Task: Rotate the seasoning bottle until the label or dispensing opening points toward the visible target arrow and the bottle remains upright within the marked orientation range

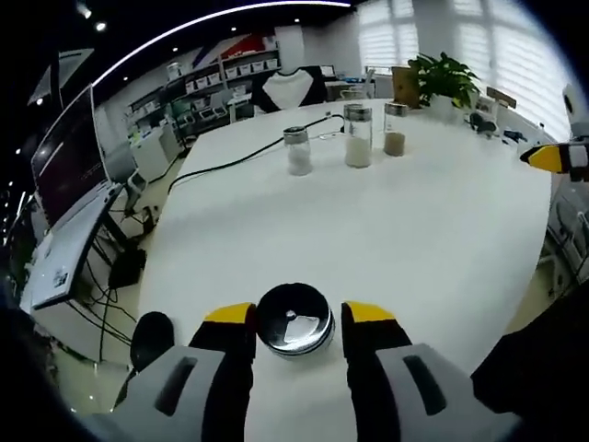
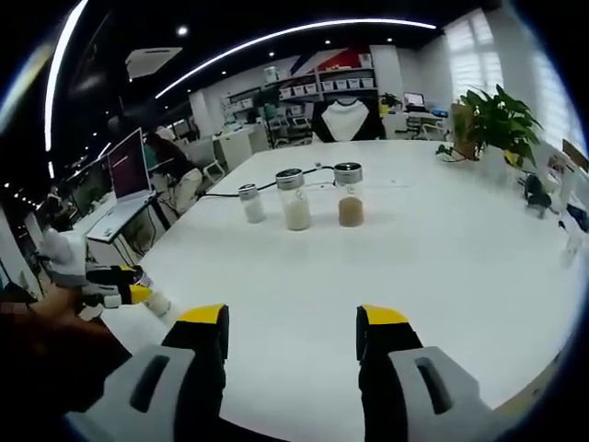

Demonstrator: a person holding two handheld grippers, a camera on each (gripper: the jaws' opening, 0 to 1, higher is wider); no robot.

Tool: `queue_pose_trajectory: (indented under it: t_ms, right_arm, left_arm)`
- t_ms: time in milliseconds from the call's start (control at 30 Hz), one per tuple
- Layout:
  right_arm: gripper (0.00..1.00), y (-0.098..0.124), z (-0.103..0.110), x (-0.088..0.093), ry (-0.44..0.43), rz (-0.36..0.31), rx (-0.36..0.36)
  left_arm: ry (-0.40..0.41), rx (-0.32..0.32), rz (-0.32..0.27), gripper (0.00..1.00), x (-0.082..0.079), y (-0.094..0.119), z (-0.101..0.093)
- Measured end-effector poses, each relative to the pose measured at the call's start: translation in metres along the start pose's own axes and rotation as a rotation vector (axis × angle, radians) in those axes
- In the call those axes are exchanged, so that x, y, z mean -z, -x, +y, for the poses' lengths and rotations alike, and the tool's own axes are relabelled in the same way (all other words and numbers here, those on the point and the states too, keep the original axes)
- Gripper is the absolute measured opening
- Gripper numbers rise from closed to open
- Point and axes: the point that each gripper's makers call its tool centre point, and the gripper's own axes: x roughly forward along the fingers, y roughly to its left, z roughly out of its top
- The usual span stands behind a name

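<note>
So the left gripper (image 1: 297,324) has its yellow-tipped jaws on either side of the seasoning bottle (image 1: 294,319), seen from above with its shiny metal cap facing the camera. The jaws look right up against it, so it reads as clamped on the bottle, though the actual contact is hard to confirm from this angle. The bottle sits at about 6 o'clock in the left gripper view, close to the near edge of the white table (image 1: 433,230).

The right gripper (image 2: 291,330) hangs over bare table with its jaws spread wide and nothing between them. In its view the left gripper shows up way over at 9 o'clock, along with the bottle by the table edge.

Three other jars (image 2: 296,199) stand in a row further up the table at roughly 12 o'clock, well apart from the action, with a black cable (image 1: 230,164) running past them and a potted plant (image 2: 502,120) beyond.

As for progress: honestly, it looks like the very start. The bottle is upright and grabbed, but no target arrow or marked range is visible, and the label can't be read from here, so the twisting probably all remains to do.
</note>
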Motion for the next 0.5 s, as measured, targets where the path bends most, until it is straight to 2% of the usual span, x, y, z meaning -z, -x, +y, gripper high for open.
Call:
queue_pose_trajectory:
  t_ms: [267,400,500]
  right_arm:
    - [0.55,0.0009,0.0001,0.0001,0.01,0.002,0.005]
    - [0.55,0.0007,0.0002,-0.0004,0.005,-0.003,0.004]
    - [0.55,0.0007,0.0001,0.0006,0.002,-0.004,0.003]
  left_arm:
    - [0.019,-0.004,-0.024,0.36,-0.0029,-0.0024,0.0018]
    - [0.079,0.017,-0.052,0.34,-0.0061,-0.0008,0.0016]
    - [0.071,0.016,-0.052,0.34,-0.005,-0.0002,0.0017]
